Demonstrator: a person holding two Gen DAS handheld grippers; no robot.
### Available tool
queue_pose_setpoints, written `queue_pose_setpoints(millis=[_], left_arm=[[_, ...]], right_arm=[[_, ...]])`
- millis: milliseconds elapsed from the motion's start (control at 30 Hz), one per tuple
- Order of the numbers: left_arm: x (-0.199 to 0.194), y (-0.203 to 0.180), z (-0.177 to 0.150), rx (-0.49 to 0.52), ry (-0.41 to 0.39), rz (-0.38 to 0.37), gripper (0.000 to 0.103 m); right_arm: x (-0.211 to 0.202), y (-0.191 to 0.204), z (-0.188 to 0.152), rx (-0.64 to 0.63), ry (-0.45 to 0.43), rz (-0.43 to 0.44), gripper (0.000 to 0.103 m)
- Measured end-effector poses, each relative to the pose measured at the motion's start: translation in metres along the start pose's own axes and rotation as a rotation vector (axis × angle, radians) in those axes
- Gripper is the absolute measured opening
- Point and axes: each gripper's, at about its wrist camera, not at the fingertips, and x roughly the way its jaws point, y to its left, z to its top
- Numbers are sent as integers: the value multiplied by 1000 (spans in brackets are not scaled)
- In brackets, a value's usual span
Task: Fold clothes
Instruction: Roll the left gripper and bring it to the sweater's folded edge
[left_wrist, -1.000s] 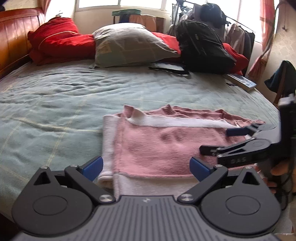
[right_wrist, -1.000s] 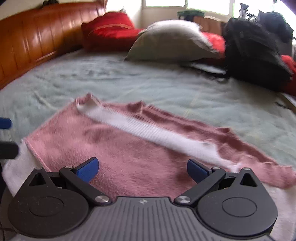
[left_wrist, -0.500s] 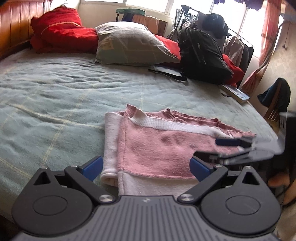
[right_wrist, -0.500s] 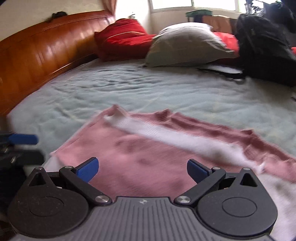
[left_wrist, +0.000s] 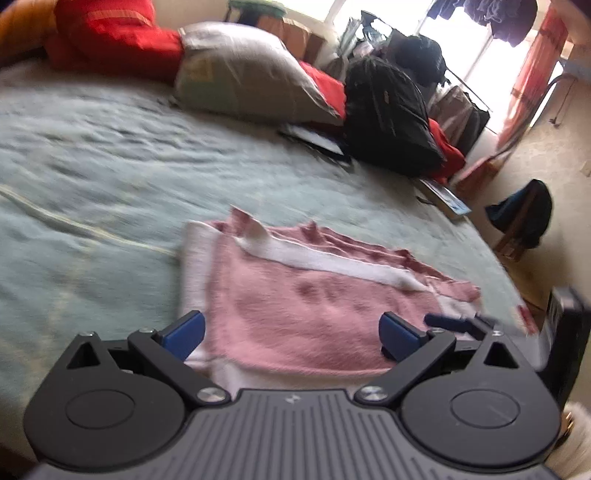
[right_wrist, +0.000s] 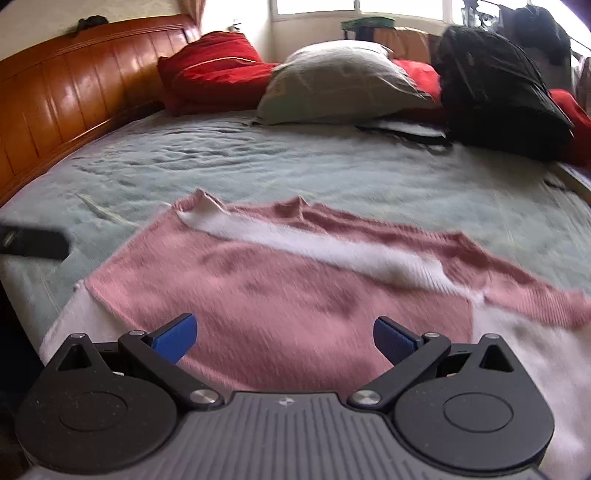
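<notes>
A pink and white knit sweater lies folded flat on the green bedspread, near the bed's front edge. My left gripper hovers open just above its near edge, holding nothing. In the right wrist view the same sweater spreads out with a white band across its top. My right gripper is open over the sweater's near part, empty. The right gripper's tip shows at the right of the left wrist view, and the left gripper's tip shows at the left of the right wrist view.
A grey pillow, red bedding and a black backpack lie at the back of the bed. A wooden headboard runs along the left. A book rests at the bed's right edge, beside a chair.
Both grippers have drawn back toward the bed's near edge and risen slightly, staying open. The left camera has swung to the right. The sweater has not moved.
</notes>
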Motion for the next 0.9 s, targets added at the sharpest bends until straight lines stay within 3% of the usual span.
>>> queue_pose_setpoints(millis=[167, 267, 367, 467, 733, 900], left_arm=[[39, -5, -1, 44, 100, 9, 100], [49, 11, 0, -45, 103, -28, 100], [39, 17, 12, -89, 105, -45, 100], [28, 11, 23, -36, 91, -5, 100], [46, 27, 17, -64, 184, -49, 100], [24, 32, 23, -63, 145, -44, 100]], right_arm=[[-13, -8, -13, 18, 0, -13, 103], [-16, -15, -15, 39, -6, -29, 103], [-16, -23, -16, 83, -3, -33, 103], [-17, -27, -17, 115, -12, -9, 103], [-19, -28, -19, 127, -16, 0, 103], [-21, -35, -19, 174, -23, 21, 103]])
